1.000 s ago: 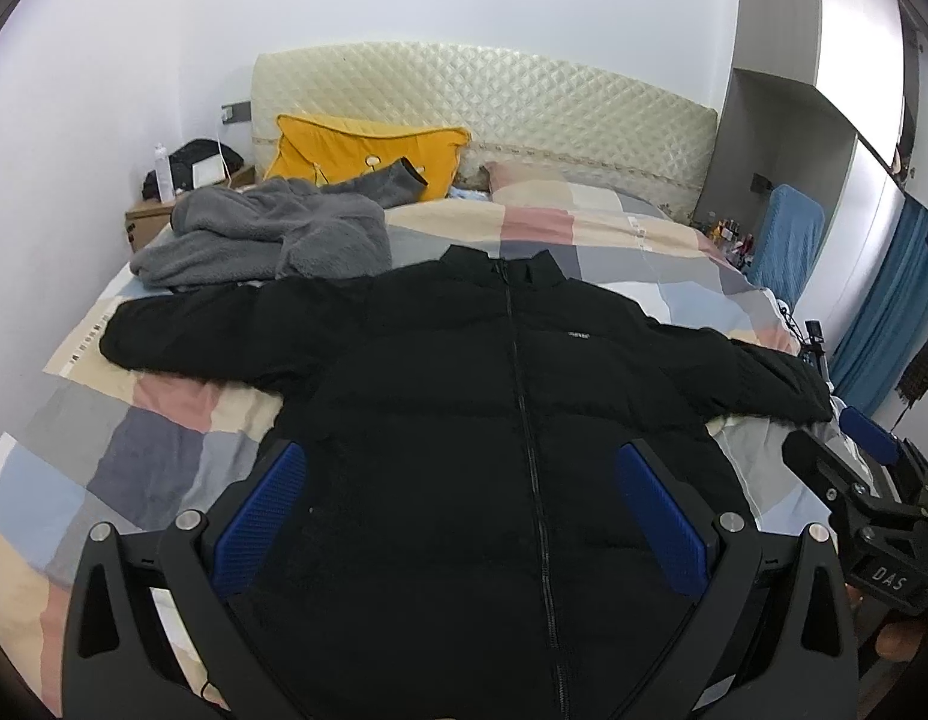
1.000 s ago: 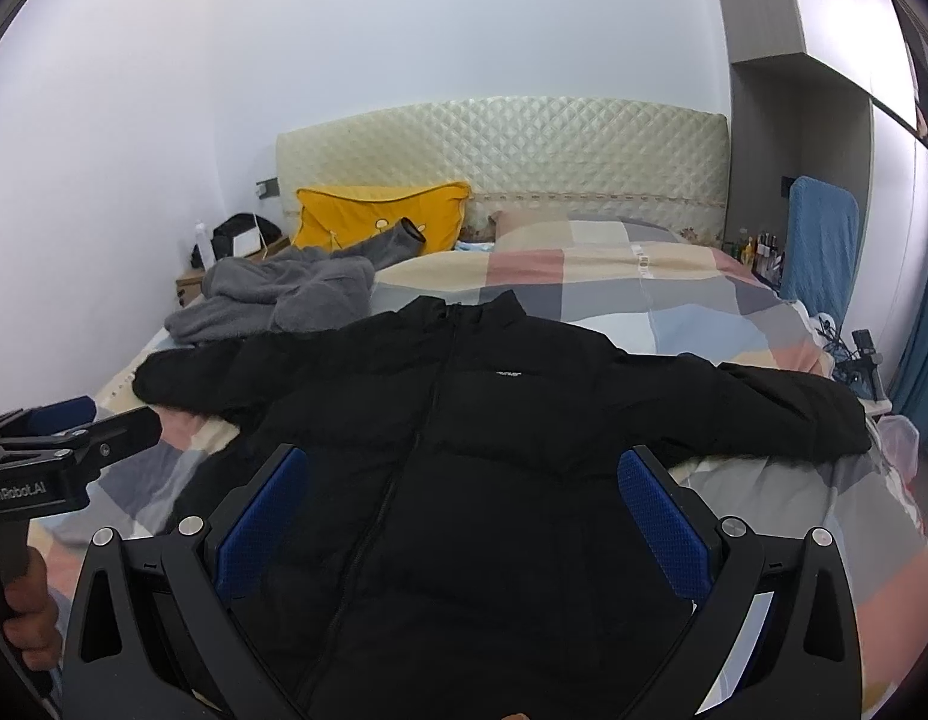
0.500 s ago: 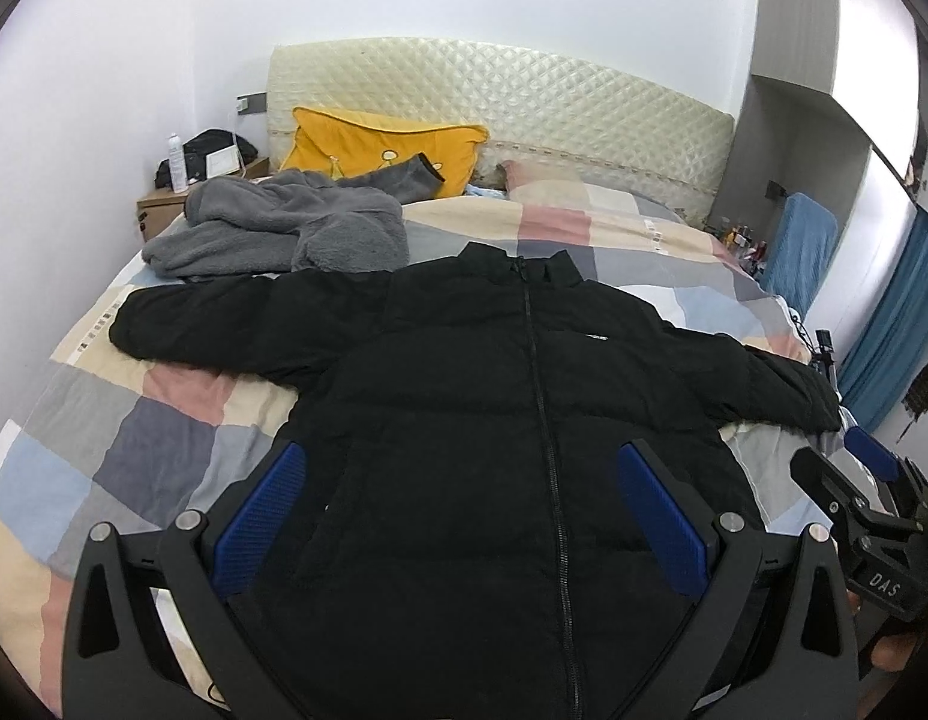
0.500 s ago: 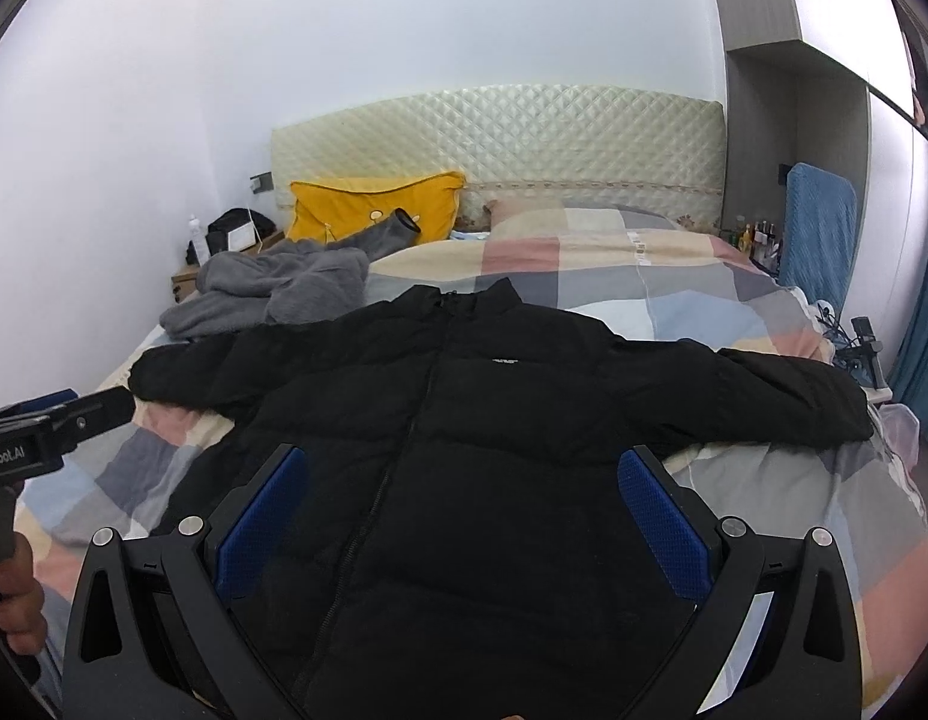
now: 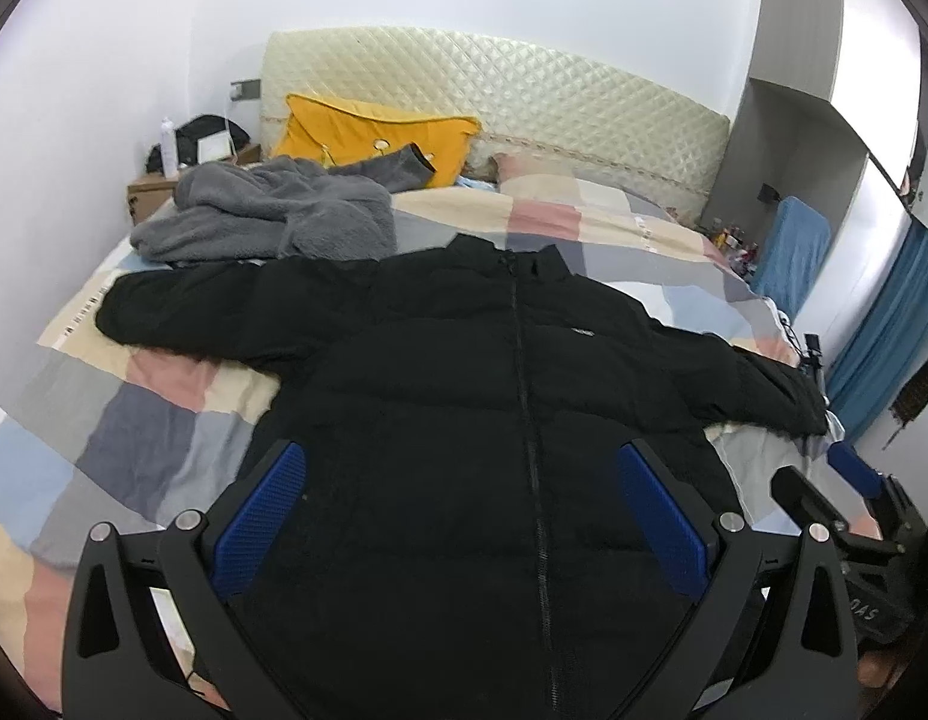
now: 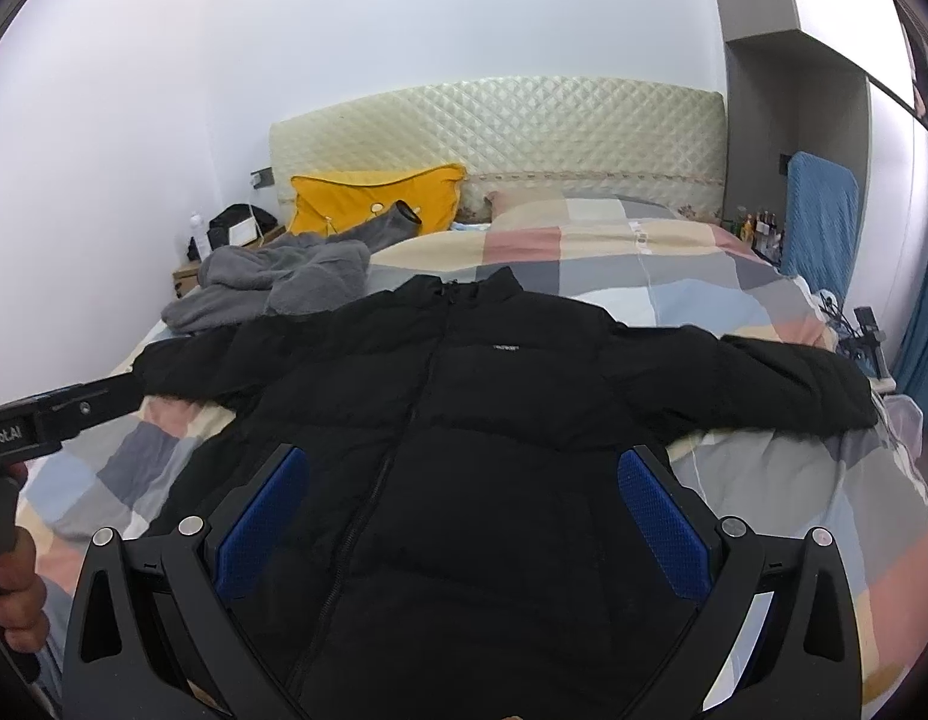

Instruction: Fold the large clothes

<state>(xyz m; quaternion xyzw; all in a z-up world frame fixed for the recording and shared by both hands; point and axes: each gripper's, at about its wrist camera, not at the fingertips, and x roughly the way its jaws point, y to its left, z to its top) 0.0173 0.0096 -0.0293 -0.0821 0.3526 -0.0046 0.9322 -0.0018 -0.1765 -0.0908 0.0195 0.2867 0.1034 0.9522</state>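
A black puffer jacket [image 5: 523, 420] is seen spread flat, front up and zipped, across the checked bedspread [image 5: 164, 420] of a bed, with its collar toward the quilted headboard [image 5: 493, 84] and both sleeves laid out to the sides. The left hand-held gripper [image 5: 464, 516] is held above the lower part of the jacket, its jaws spread wide and nothing grasped between the blue pads [image 5: 260, 516]. The right hand-held gripper [image 6: 464, 516] is likewise held released over the jacket's hem area, its blue pads [image 6: 661, 516] well apart and empty. In the right wrist view, the left device is seen at the left edge, gripped by a hand [image 6: 14, 594]. A grey fleece garment [image 5: 272, 216] is heaped near the jacket's left-side sleeve, beside a yellow pillow [image 5: 368, 132] leaning on the headboard. A blue towel [image 6: 820, 216] is hung at the right of the bed.
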